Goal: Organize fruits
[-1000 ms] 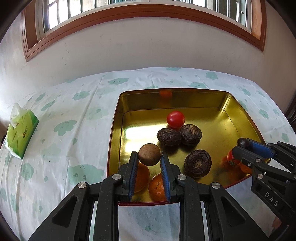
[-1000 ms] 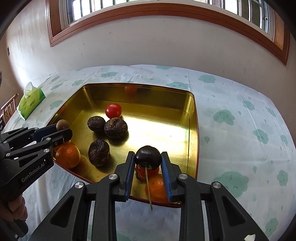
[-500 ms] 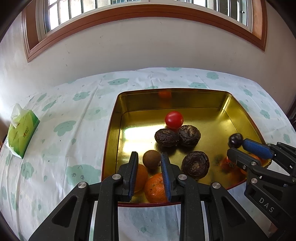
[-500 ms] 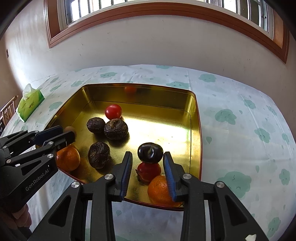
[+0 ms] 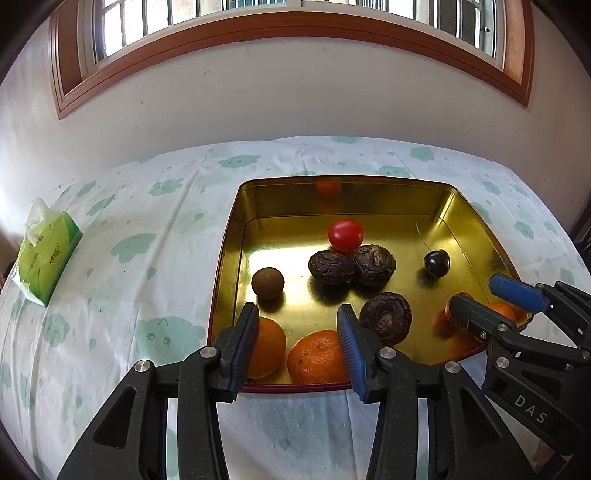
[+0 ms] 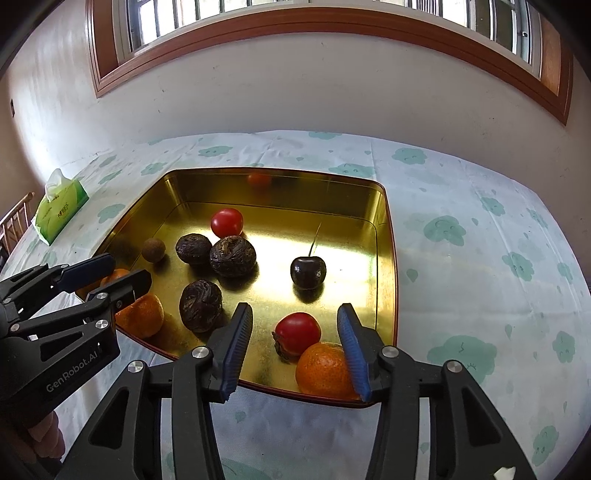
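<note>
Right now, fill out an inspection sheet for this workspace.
Surface: cloud-print cloth covers the table.
Job's things: gold tray holds three oranges, two tomatoes, three wrinkled dark fruits, a brown fruit and a cherry.
Clutter: tissue pack left of the tray.
Grippers: left tool and right tool both open, jaws just widened, nothing between the pads; both hover at the tray's near rim.
Cables: nothing seen.
Surroundings: white wall, wood-framed window.
</note>
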`<state>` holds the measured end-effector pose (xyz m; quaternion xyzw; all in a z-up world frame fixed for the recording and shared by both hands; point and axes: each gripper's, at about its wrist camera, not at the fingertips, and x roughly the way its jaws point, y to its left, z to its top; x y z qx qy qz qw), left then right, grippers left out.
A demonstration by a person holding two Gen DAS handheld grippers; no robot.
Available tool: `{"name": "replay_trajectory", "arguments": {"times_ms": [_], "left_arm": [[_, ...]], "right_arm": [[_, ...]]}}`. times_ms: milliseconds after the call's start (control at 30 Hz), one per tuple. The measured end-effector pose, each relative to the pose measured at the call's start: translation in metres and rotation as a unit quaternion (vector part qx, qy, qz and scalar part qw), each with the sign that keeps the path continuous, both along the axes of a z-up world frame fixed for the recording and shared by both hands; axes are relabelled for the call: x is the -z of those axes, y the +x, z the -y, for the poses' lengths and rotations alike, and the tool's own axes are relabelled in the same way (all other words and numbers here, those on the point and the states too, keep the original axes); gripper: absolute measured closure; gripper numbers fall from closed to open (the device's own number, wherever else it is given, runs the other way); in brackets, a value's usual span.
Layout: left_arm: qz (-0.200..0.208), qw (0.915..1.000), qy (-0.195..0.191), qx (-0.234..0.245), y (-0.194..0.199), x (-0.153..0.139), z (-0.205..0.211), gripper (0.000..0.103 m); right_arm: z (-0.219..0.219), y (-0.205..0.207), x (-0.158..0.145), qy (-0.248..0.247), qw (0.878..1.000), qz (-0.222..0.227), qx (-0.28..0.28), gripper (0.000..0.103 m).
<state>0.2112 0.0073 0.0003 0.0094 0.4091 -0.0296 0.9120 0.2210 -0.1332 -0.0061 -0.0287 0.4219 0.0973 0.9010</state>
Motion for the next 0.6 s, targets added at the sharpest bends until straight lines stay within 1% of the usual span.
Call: {"name": "replay_trajectory", "arguments": {"times_ms": [133,233,333,400,600], "left_arm": [[0.001,0.9999,-0.006,-0.009,-0.009,-0.004,-0.003,0.057],[0.005,0.9998,-0.01,-0.017,-0.019,-0.009,-0.006,0.057],[0.011,0.9996,-0.005,-0.024,-0.029,-0.014,-0.007,0.057],[0.016,0.9995,-0.002,-0.028,-0.037,-0.018,-0.008,0.057],[0.018,0.999,0.0,-0.04,-0.062,-0.022,-0.011,0.057]], "right_arm": [[0.0,-0.009,-0.006,-0.003,1.0,0.005,-0.001,0.051],[0.003,-0.019,-0.012,0.006,1.0,0.007,0.005,0.051],[0.004,-0.029,-0.018,0.01,1.0,0.009,0.01,0.05],[0.003,-0.036,-0.021,0.008,1.0,0.009,0.01,0.047],[0.002,-0.059,-0.026,0.008,1.0,0.009,0.01,0.047]]}}
